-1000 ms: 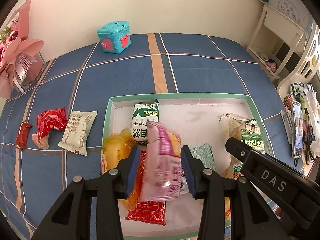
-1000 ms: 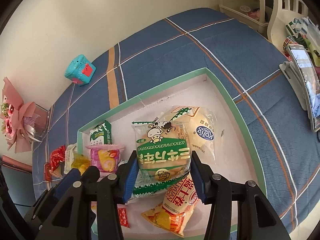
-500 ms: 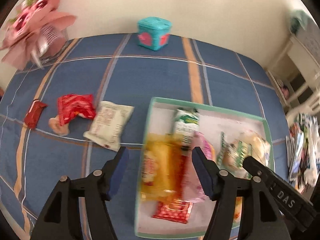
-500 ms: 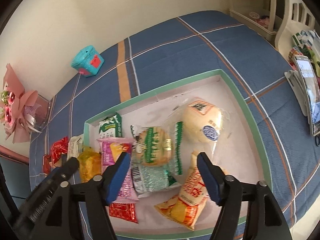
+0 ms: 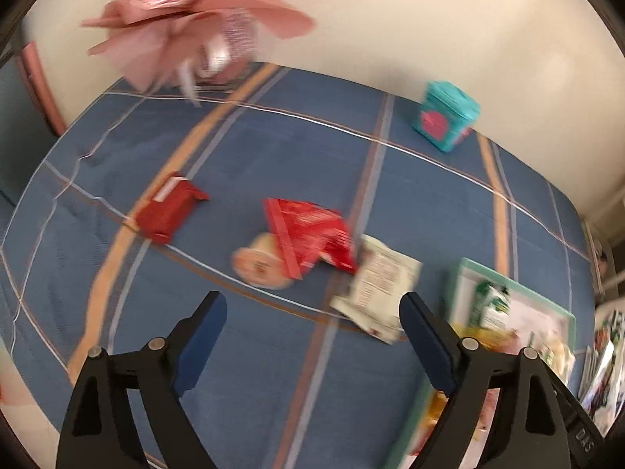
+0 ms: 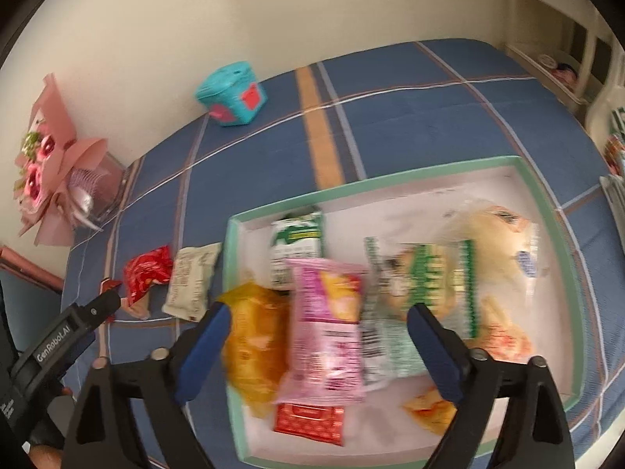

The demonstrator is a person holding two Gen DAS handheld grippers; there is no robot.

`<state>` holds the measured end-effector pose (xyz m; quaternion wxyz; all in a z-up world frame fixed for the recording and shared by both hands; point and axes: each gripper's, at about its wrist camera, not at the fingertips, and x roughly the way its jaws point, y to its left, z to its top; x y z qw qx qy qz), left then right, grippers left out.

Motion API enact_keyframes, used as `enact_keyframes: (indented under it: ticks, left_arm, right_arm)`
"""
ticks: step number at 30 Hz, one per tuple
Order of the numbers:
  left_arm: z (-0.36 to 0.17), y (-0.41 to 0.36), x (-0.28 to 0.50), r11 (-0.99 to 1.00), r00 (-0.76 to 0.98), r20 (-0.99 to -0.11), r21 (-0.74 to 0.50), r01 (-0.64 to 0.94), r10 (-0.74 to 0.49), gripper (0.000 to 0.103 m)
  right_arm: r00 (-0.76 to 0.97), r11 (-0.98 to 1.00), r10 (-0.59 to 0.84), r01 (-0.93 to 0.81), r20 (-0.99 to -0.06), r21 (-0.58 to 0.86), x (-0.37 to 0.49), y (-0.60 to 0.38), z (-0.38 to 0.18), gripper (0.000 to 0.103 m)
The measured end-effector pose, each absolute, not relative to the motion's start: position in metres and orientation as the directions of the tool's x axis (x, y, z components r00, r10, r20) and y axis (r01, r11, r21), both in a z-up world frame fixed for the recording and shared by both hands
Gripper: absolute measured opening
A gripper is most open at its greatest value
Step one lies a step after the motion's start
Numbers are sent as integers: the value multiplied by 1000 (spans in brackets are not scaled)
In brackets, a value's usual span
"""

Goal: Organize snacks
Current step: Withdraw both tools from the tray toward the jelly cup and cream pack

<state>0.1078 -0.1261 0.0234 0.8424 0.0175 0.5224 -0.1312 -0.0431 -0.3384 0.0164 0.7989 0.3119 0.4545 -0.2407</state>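
Looking along your left gripper (image 5: 312,324), its jaws are opening with nothing between them, above bare blue cloth (image 5: 273,371). Beyond lie a red packet (image 5: 312,234), a white packet (image 5: 381,287) and a blurred small red bar (image 5: 168,211); the tray (image 5: 461,273) is cut off at right.

Your right gripper (image 6: 318,330) is also opening, empty, over the tray (image 6: 390,183), where a pink packet (image 6: 324,324) overlaps smeared snacks you can't read.

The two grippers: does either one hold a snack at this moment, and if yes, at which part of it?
Nothing is held. The left gripper has its jaws opening over the blue cloth; the right gripper has its jaws opening above the snacks in the tray, pressing none.
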Motion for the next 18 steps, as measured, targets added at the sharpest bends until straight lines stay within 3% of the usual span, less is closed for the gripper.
enact_keyframes:
  ticks: [5,18]
  left_arm:
    - [23,-92,125,977,441,-878,-114,178,-183,97]
    - [6,-50,153,978,430,-878,-173,120,-208,99]
  right_arm:
    - [487,738,-94,619,-868,268,-20,-311,19,102]
    - [536,839,-89,494,-839,227,32,-250,12,103]
